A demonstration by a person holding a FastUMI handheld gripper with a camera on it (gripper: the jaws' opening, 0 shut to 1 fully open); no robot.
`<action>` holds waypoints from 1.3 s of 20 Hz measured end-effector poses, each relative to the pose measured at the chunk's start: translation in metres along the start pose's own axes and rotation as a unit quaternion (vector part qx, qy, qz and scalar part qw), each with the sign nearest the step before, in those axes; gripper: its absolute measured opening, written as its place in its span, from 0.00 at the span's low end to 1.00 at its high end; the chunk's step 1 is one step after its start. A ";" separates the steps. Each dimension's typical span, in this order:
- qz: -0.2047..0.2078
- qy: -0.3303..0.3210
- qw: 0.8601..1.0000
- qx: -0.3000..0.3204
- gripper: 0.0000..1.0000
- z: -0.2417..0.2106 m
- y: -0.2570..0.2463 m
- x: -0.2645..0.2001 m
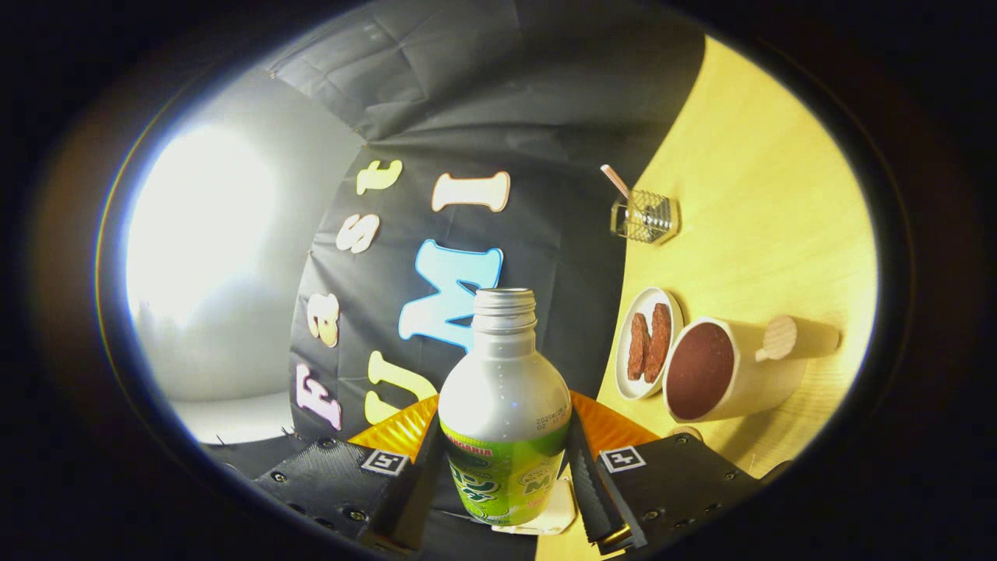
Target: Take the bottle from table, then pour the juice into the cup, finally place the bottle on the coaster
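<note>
The table (771, 179) runs tilted off to the right of my fingers, a sign that I am rolled well over with the load in hand. On it, to the right of and beyond my right finger, stands the cup (728, 372), a wide pale mug with a round-ended wooden handle pointing away from me and a dark inside whose mouth faces toward me. Just beside the cup, on the side nearer me, is a small white dish (623, 354) with 2 dark brown pieces on it. Farther ahead on the same side stands a clear ribbed glass (645, 216) with a straw in it. The bottle (505, 405) sits between my 2 fingers; my gripper (505, 467) is clamped on its labelled lower body, both fingers pressing its sides. Its long axis runs straight ahead along my fingers, neck and open, capless mouth pointing away from me. So the bottle's mouth lies to the left of the cup's rim, apart from it, and I judge the pour needs me to carry the neck rightward over that dark opening before tipping further. I cannot pick out the coaster with any certainty.
</note>
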State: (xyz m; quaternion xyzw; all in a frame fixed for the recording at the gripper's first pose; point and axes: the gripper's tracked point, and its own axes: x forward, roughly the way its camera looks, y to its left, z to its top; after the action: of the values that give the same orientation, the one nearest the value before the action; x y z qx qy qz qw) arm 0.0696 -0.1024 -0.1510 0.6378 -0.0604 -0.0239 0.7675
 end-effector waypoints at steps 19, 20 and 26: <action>-0.046 0.022 0.905 -0.423 0.75 -0.047 0.039 0.028; -0.052 0.020 0.890 -0.453 0.75 -0.048 0.040 0.029; -0.086 0.009 0.792 -0.604 0.75 -0.057 0.051 0.022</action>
State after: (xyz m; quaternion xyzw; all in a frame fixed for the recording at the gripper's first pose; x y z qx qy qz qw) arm 0.0965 -0.0399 -0.1095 0.0471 0.0282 -0.1156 0.9918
